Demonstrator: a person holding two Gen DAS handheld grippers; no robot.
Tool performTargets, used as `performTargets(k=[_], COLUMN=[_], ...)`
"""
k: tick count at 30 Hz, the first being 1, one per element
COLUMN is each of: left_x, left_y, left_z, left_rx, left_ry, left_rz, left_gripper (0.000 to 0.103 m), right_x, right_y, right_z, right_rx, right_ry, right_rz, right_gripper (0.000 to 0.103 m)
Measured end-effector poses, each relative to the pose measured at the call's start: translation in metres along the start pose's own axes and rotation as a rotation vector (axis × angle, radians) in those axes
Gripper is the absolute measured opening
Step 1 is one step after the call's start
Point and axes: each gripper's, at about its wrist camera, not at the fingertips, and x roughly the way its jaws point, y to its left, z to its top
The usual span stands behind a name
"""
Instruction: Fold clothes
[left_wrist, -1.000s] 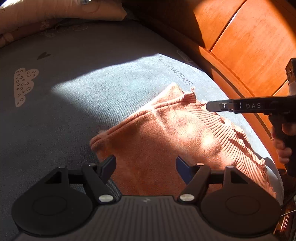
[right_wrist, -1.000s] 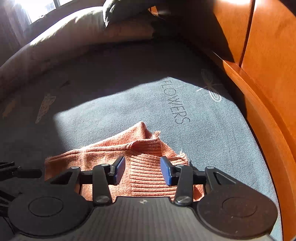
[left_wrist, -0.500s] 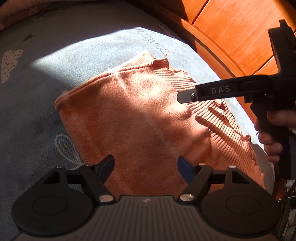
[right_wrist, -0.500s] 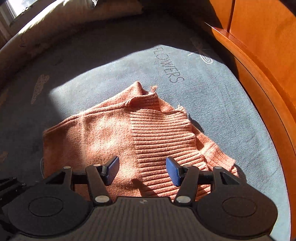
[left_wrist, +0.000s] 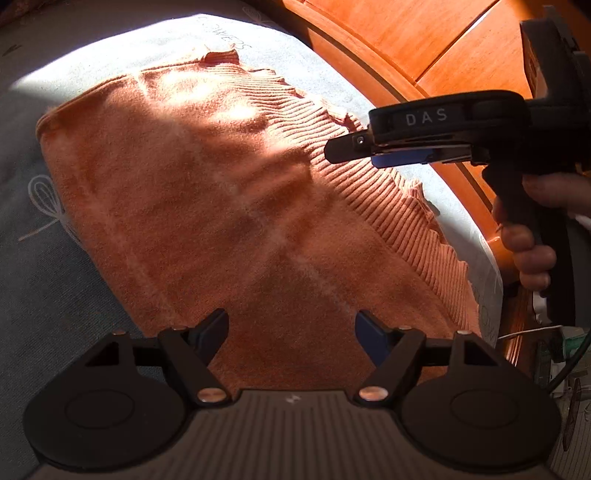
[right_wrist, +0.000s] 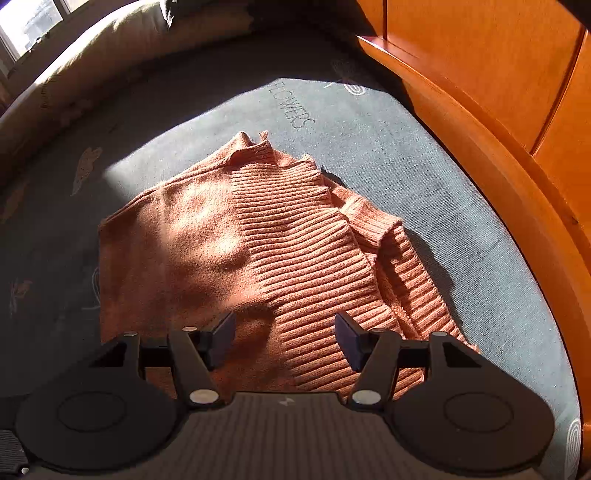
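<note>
Showing a hand (left_wrist: 532, 254), left view alone.

The orange sweater's (right_wrist: 236, 236) near hem is hidden behind both grippers' bodies. The hand (left_wrist: 532, 236) on the right gripper's handle is cut off at the picture's edge.

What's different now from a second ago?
Both hand-held grippers pulled back from the orange sweater, so more of it shows. The right hand-held gripper is opening its jaws, nothing between them. The left hand-held gripper stayed open. The sweater stayed on the grey bedsheet.
</note>
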Motion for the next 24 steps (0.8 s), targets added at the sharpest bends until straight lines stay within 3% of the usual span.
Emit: performTargets(k=[4,9,12,17,19,24], left_x=[-0.001,-0.025,-0.040,-0.060,-0.066,-0.081], left_y=[0.002,0.004,0.003,0.002,0.002,0.009], left_z=[-0.014,-0.022,-0.026,-0.033,-0.038,-0.051], left_rx=[0.007,0.035,0.049,0.065,0.086,0.112], left_ry=[0.036,0.013,-0.045,-0.190,-0.234,-0.277], left_rz=[0.018,0.049,0.091,0.154,0.176,0.200], left_gripper=[0.075,0.075,0.077,0.081,0.082,0.083], right_x=[0.007,-0.024,-0.039,-0.036,-0.045,-0.060], right_y=[-0.025,-0.036,-0.027,-0.022,-0.023,0.004], right_z=[-0.038,-0.058,-0.075,-0.129,-0.152,-0.143], right_rx=[0.030,0.040,-0.001,-0.095,-0.118,-0.163], right_ry=[0.068,0.017,0.019,0.106,0.094,-0.010], right_rz=[-0.035,-0.072,-0.013,-0.083,-0.110,-0.110], right_gripper=[0.067,0.067,0.068,0.074,0.077,0.077])
